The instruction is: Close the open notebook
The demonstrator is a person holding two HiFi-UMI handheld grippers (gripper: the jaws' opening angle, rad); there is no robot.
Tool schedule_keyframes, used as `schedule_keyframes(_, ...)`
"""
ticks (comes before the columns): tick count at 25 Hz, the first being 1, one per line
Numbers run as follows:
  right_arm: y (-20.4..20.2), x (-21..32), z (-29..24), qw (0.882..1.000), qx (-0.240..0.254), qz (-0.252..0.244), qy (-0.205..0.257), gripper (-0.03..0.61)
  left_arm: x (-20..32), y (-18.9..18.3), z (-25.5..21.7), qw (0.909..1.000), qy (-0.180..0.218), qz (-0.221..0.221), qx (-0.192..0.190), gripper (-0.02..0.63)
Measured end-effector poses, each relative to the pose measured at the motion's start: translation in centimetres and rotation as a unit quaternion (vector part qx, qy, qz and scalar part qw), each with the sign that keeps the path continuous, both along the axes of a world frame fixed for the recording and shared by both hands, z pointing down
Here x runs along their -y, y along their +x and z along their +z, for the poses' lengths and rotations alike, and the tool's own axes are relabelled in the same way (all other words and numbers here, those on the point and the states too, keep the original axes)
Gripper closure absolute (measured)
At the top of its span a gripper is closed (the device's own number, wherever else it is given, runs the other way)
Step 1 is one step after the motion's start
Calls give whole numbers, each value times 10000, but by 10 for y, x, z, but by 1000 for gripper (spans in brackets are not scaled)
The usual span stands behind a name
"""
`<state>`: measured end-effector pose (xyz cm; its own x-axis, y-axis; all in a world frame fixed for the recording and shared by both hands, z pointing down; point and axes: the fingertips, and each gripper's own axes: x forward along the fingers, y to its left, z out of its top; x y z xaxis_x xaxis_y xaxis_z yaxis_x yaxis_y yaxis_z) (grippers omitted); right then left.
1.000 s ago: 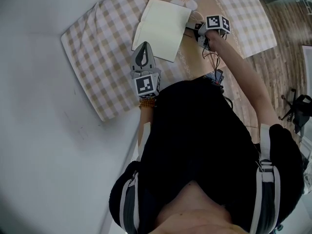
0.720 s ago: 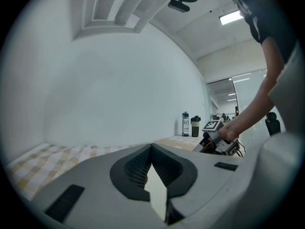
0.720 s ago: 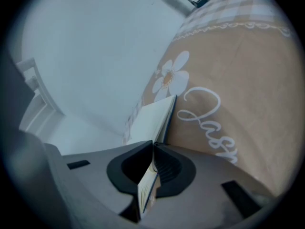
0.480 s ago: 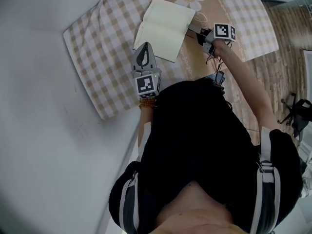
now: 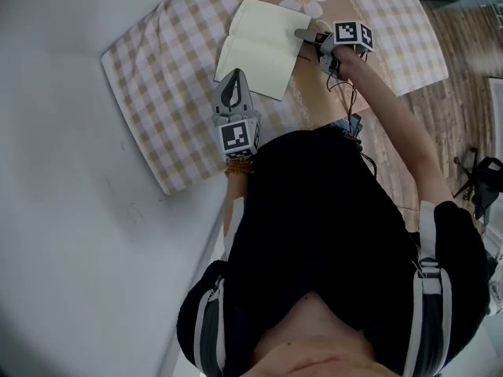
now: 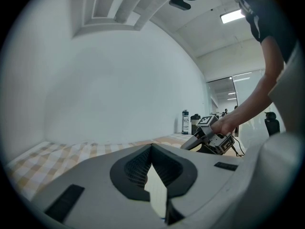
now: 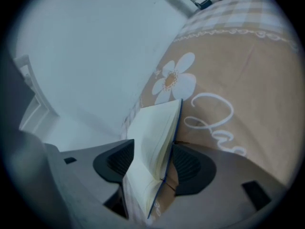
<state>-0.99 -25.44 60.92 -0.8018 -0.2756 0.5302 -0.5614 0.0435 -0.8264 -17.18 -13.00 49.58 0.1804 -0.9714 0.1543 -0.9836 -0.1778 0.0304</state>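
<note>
Left gripper clenched, empty, parked just beside notebook, likely on standby. Notebook lies open on checked cloth. Right gripper jaws just opened, straddling raised right leaf without pinching, probably to tip it shut.

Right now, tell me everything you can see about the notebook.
The notebook lies open on the checked tablecloth, near a printed flower. It shows blank cream pages inside a thin dark blue cover. Its right-hand edge, pages and cover together, sits between the jaws of the right gripper, which have just been opening. The pages there fan slightly apart. Nothing else touches it.
</note>
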Motion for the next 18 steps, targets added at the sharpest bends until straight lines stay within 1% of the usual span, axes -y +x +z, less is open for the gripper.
schedule_keyframes(2,-7,-6,-2,10000,6,-74,-28,294,-1,-1,-2,10000,20,-16,-3,609)
schedule_keyframes(3,-9,-9,-3,9999,20,-127,-13,291,-1,-3,-2,10000,27,-34,-10,609)
schedule_keyframes(7,-9,-26,-4,9993,236,-247,-129,301,-4,-12,-3,9999,37,-143,-43,609)
schedule_keyframes(11,-4,-55,-18,9987,474,-159,-139,302,-9,-19,-4,9997,26,-233,-34,609)
schedule_keyframes(14,-16,-81,-17,9964,730,-301,-313,301,-11,-22,-2,9997,0,-236,3,609)
schedule_keyframes(16,-23,-91,-11,9953,793,-372,-402,301,-13,-20,-2,9998,-8,-206,-5,609)
schedule_keyframes(18,-27,-97,-7,9948,842,-338,-455,301,-18,-18,-2,9999,-30,-165,9,609)
